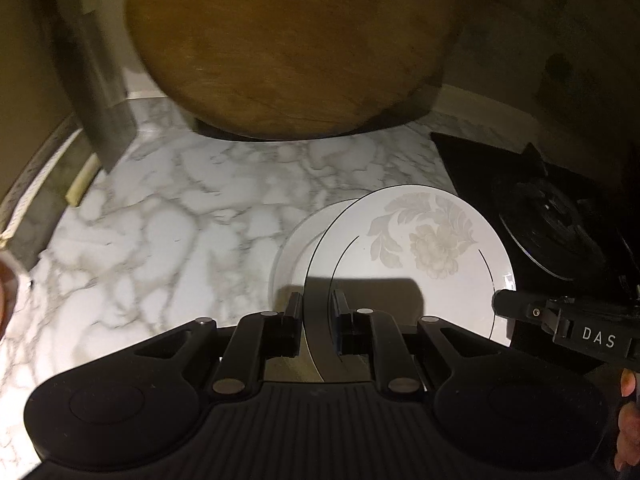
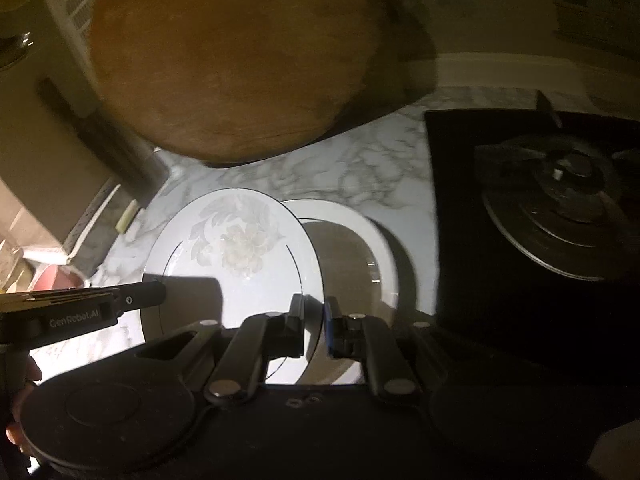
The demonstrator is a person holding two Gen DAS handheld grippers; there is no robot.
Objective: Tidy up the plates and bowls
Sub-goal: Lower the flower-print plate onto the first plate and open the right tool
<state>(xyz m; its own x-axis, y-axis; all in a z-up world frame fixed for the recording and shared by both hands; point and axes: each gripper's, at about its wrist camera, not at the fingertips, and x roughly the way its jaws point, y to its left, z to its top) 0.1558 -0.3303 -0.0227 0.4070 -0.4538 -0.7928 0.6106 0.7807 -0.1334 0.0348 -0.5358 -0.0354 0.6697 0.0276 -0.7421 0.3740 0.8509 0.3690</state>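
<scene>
We see the marble table brightly lit, and a big round wooden board standing on edge at the far side, well apart from the work.

Left hand-held gripper: clenched on the near-left rim of the floral plate, one pad above and one below the edge. The plate sits tilted over the table, overlapping a plain white plate that lies under it. We can't tell from either view whether the two touch.

Right hand-held gripper: also clenched, on the opposite rim of the same floral plate. In the right wrist view the plain plate shows to the right of the floral one, partly in its shadow.

Far right: a black gas hob with its burner, just beside the plates.

Handling, our read:
- Glazed ceramic: stiff, brittle, moderately heavy, slick under the pads.
- Grips are on the thin rim only, so hold is marginal; any twist between the two hands loads the edge.
- The rim is the only place to grab a flat plate; two opposed points like this are the sane choice.
- Keep it level and lower it slowly: a rim-on-rim knock chips the glaze.
- Hob edge is the nearest hard hazard on the right.
</scene>
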